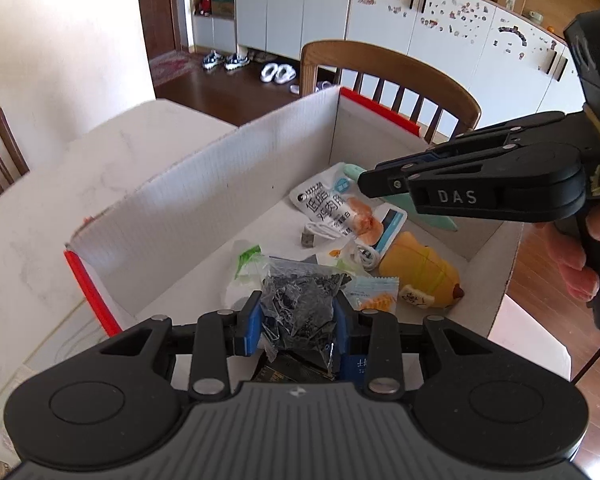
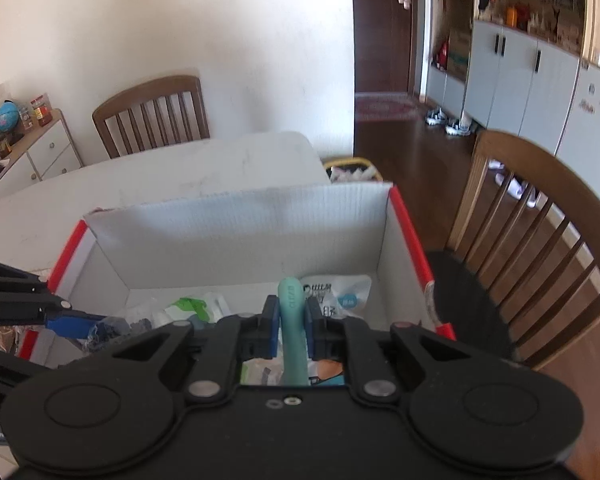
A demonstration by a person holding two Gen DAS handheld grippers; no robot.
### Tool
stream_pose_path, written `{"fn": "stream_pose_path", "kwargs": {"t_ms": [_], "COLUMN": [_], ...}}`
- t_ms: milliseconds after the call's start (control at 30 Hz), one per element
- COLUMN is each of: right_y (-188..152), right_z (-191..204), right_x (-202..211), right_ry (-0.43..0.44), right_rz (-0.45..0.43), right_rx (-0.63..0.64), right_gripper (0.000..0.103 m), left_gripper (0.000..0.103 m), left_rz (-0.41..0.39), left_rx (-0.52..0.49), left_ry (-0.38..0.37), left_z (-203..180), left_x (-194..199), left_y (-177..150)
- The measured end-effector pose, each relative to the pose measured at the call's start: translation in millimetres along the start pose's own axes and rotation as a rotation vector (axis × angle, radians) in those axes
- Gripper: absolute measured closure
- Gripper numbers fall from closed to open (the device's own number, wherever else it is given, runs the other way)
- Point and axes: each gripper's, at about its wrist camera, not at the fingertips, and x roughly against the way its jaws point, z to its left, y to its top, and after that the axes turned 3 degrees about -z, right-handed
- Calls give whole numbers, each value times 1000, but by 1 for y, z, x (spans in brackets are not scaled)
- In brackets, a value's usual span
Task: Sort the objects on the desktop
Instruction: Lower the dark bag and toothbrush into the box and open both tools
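— The left hand-held gripper pinches a clear bag of black bits above the cardboard box on the tabletop.
— And the right hand-held gripper clamps a mint-green handle over that box.

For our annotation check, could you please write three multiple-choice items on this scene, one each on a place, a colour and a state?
1. Where does the yellow plush toy lie?
A. on a chair
B. inside the cardboard box
C. on the floor

2. What colour is the slim handle between the right gripper's fingers?
A. mint green
B. red
C. black

3. What is the left gripper doing?
A. hanging open and empty
B. shut on the clear bag of small dark parts
C. shut on a white cable

Answers:
1 B, it rests on the box floor among the snack packets.
2 A, the right wrist view shows its pale green.
3 B, the blue pads press the bag from both sides.
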Motion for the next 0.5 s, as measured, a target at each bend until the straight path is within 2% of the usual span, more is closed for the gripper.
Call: {"fn": "stream_pose_path", "kwargs": {"t_ms": [500], "right_y": [2], "right_z": [0], "right_x": [-37], "right_ry": [3], "right_rz": [116], "right_rx": [-20], "right_gripper": [92], "left_gripper": [69], "left_rz": [107], "left_rx": [-8], "left_ry": [-5], "left_z": [1], "left_x": [-24], "left_y": [-3]}}
